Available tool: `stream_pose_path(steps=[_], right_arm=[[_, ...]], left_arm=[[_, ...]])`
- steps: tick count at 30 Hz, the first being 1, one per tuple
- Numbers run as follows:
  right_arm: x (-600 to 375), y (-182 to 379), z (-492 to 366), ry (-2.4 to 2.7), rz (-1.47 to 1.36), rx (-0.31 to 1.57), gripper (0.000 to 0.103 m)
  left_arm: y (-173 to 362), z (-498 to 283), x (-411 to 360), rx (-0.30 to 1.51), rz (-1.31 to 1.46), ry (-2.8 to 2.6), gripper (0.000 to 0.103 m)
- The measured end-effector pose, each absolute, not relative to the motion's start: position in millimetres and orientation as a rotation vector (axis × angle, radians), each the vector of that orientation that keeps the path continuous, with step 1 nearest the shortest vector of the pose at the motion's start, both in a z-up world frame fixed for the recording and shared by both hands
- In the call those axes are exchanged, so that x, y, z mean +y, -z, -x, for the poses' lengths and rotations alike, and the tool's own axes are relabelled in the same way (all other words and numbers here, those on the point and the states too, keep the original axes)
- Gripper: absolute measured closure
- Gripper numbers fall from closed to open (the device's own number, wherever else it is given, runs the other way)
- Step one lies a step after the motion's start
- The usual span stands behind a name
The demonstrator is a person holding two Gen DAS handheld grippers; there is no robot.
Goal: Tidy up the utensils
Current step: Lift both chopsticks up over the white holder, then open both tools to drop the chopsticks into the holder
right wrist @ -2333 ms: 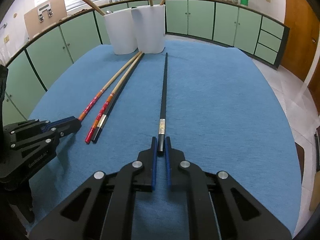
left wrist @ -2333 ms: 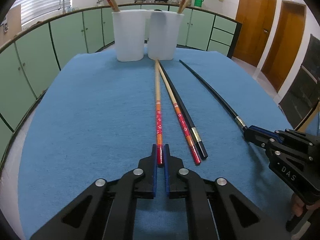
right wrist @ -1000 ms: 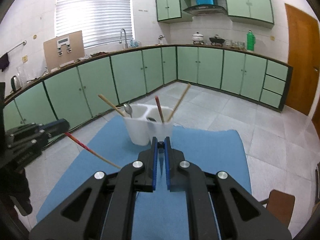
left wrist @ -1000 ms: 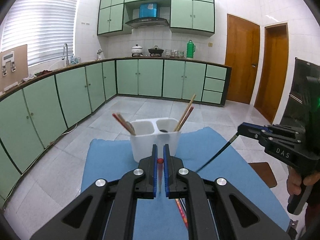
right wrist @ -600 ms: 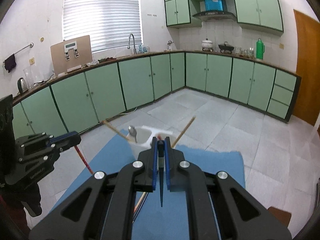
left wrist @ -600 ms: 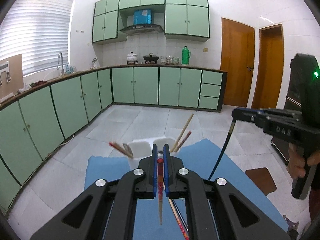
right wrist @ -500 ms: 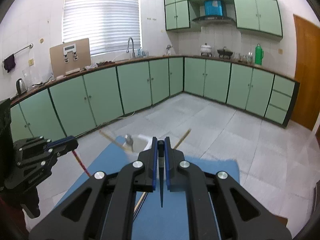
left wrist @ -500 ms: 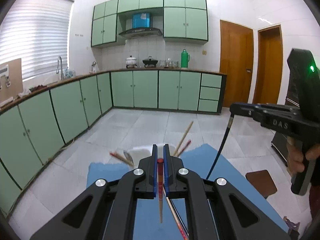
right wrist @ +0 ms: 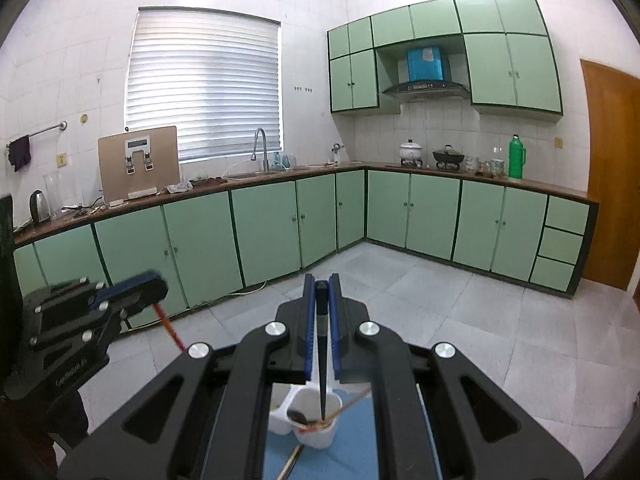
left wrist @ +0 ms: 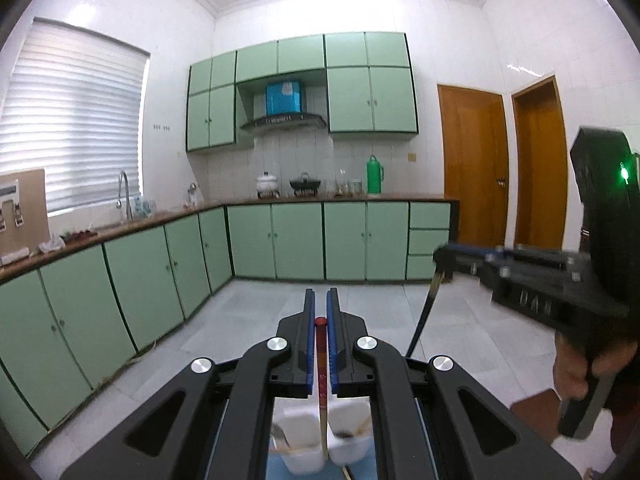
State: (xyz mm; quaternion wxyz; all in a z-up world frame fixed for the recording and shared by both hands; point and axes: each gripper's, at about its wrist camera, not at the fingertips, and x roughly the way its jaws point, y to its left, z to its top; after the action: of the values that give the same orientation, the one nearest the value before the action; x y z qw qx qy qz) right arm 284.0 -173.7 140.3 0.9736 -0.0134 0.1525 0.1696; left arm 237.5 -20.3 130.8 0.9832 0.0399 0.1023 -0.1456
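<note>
My left gripper (left wrist: 320, 294) is shut on the red end of a red-and-wood chopstick (left wrist: 322, 384). It hangs down with its pale tip over the white two-cup holder (left wrist: 352, 438), near the divide between the cups. My right gripper (right wrist: 321, 280) is shut on a black chopstick (right wrist: 321, 360), whose tip points down over the holder's (right wrist: 320, 442) right cup. That cup holds wooden chopsticks and a dark spoon. Each view shows the other gripper high at the side: the right gripper (left wrist: 444, 258) with its black chopstick (left wrist: 424, 316), the left gripper (right wrist: 154, 286) with its red chopstick (right wrist: 168, 326).
The holder stands on a blue cloth (right wrist: 360, 436), mostly hidden by the gripper bodies. Another chopstick (right wrist: 292, 460) lies on the cloth in front of the holder. A brown stool (left wrist: 532, 412) stands at the right. Green cabinets (right wrist: 280, 224) line the walls beyond a tiled floor.
Both grippers have risen with their chopsticks still held. The holder has dropped from ahead of the jaws to below them, and both chopsticks now hang over it.
</note>
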Motion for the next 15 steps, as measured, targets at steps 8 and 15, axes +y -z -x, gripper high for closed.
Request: stream_pose_path(steps=[8, 15], right_arm=[[-159, -114, -321, -0.343, 0.057, 0.326, 0.097], [-147, -72, -349, -0.336, 0.051, 0.41, 0.097]], left_arm=[[-106, -289, -19, 0.195, -0.058, 0.276, 0.098], [-60, -328, -9, 0.278, -0.026, 0.269, 0.098]])
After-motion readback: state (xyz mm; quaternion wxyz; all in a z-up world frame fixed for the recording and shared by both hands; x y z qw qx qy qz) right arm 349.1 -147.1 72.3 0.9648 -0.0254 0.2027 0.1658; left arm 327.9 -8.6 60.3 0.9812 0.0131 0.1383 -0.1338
